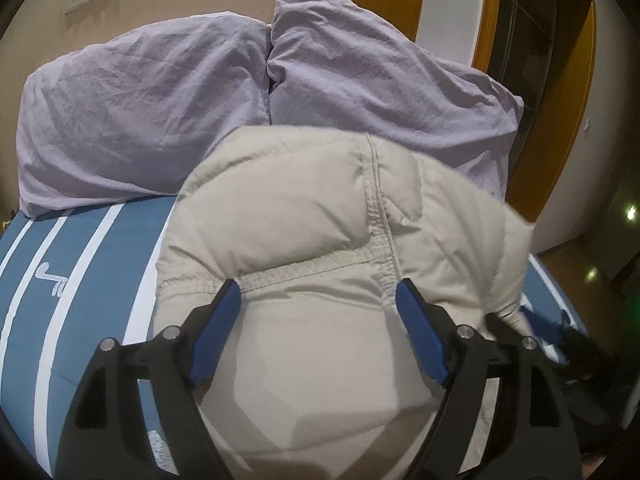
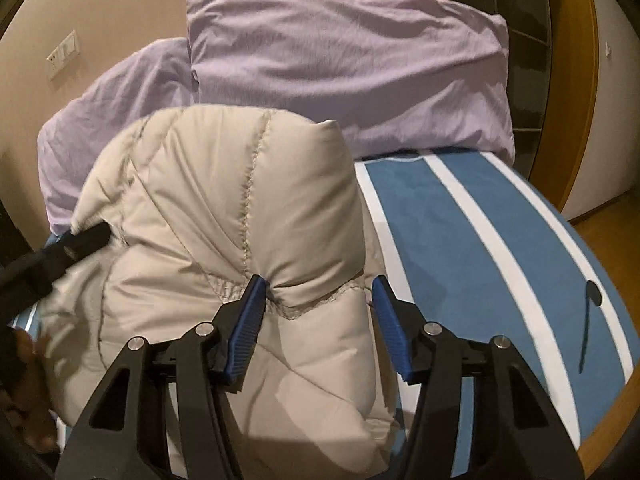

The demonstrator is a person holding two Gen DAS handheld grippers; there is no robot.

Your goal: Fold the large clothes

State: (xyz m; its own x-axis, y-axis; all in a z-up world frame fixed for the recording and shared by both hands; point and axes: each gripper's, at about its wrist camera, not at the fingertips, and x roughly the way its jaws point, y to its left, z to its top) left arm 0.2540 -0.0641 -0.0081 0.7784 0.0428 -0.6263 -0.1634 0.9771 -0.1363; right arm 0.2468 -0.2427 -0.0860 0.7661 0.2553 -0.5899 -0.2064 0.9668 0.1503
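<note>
A beige puffer jacket (image 1: 320, 216) lies bunched and folded over on a blue bedspread with white stripes (image 1: 92, 248). My left gripper (image 1: 320, 296) stands open with its blue pads either side of a stitched seam of the jacket. My right gripper (image 2: 320, 292) is open too, its pads straddling a padded fold of the jacket (image 2: 248, 208). The left pad touches the fabric; the right pad stands apart. The other gripper's black finger (image 2: 86, 238) pokes in at the jacket's left edge in the right wrist view.
Two lilac pillows (image 1: 152, 108) (image 2: 352, 76) lean against the beige wall at the head of the bed. A wooden door frame (image 1: 568, 92) and wooden floor (image 2: 616, 216) lie to the right. The bedspread (image 2: 472, 232) stretches right of the jacket.
</note>
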